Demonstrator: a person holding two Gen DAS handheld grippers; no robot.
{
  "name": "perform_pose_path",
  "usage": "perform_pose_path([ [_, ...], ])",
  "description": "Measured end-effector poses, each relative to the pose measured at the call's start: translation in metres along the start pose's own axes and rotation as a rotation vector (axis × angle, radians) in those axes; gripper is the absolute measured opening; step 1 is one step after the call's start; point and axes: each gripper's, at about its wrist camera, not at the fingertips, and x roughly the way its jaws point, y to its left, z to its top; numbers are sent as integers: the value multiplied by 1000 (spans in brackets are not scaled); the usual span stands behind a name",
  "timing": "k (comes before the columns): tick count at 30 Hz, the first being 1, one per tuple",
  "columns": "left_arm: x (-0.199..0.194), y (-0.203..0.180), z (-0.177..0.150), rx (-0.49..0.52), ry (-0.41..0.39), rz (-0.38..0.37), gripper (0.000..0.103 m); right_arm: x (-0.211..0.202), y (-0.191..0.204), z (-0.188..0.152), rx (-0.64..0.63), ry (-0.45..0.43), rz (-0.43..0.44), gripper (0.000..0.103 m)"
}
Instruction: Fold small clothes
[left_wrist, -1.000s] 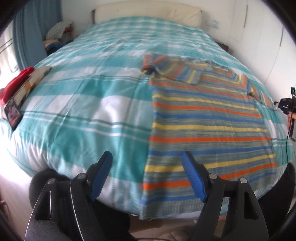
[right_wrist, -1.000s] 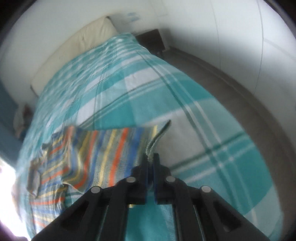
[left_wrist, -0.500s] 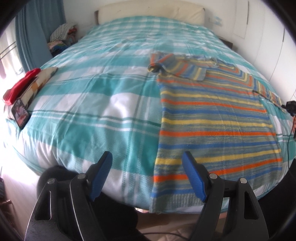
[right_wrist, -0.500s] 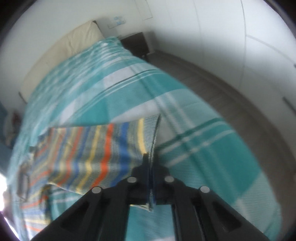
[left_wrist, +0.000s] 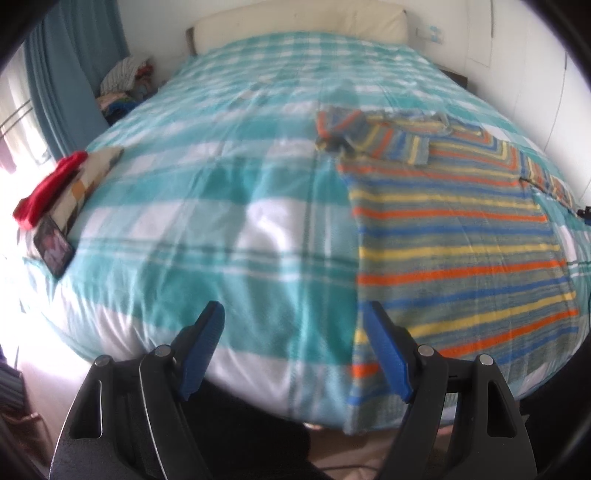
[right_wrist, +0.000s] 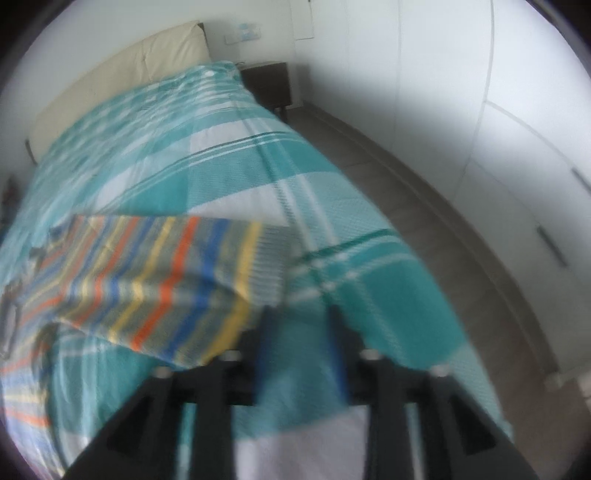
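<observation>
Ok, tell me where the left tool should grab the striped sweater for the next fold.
Probably the near left hem corner of the striped sweater, coming from the foot of the bed. That corner drapes over the mattress edge, so one finger could slip under it. The left tool hangs open beside it, nothing between its fingers.

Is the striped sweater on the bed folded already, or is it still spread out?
Mostly spread: the striped sweater lies flat on the bed. Only one sleeve is folded across its top.
</observation>
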Motion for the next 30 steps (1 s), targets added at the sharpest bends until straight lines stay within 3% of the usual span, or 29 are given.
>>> perform_pose_path([
  [1, -4, 2, 11, 9, -26, -6, 81, -9, -5, -4, 5, -15, -31, 63],
  [3, -13, -1, 41, 24, -89, -50, 87, -32, -12, -14, -2, -65, -67, 64],
  [5, -15, -15, 74, 55, -137, -176, 98, -53, -10, -27, -44, -104, -74, 64],
  [7, 2, -41, 104, 117, -121, -297, 99, -73, 0, -45, -89, -137, -44, 65],
  [8, 17, -59, 118, 160, -104, -322, 99, -79, 6, -53, -105, -144, -20, 65],
  [12, 87, -138, 157, 391, -57, -291, 98, -97, 38, -91, -161, -146, 87, 65],
  [16, 163, -189, 167, 537, 13, -185, 94, -106, 63, -118, -206, -143, 144, 65],
  [18, 200, -195, 169, 514, 108, -187, 88, -107, 70, -127, -217, -147, 162, 65],
  [20, 219, -188, 171, 438, 142, -238, 87, -106, 74, -134, -230, -151, 164, 65],
  [21, 219, -183, 172, 405, 136, -257, 75, -103, 74, -137, -234, -152, 160, 65],
  [22, 218, -178, 175, 376, 133, -270, 44, -101, 73, -140, -231, -150, 157, 65],
  [24, 212, -165, 180, 323, 144, -277, 5, -99, 68, -143, -211, -147, 169, 65],
  [26, 197, -138, 188, 228, 112, -273, 4, -100, 66, -142, -187, -156, 183, 65],
  [30, 163, -23, 196, -129, 46, -267, 4, -107, 59, -144, -148, -206, 206, 65],
])
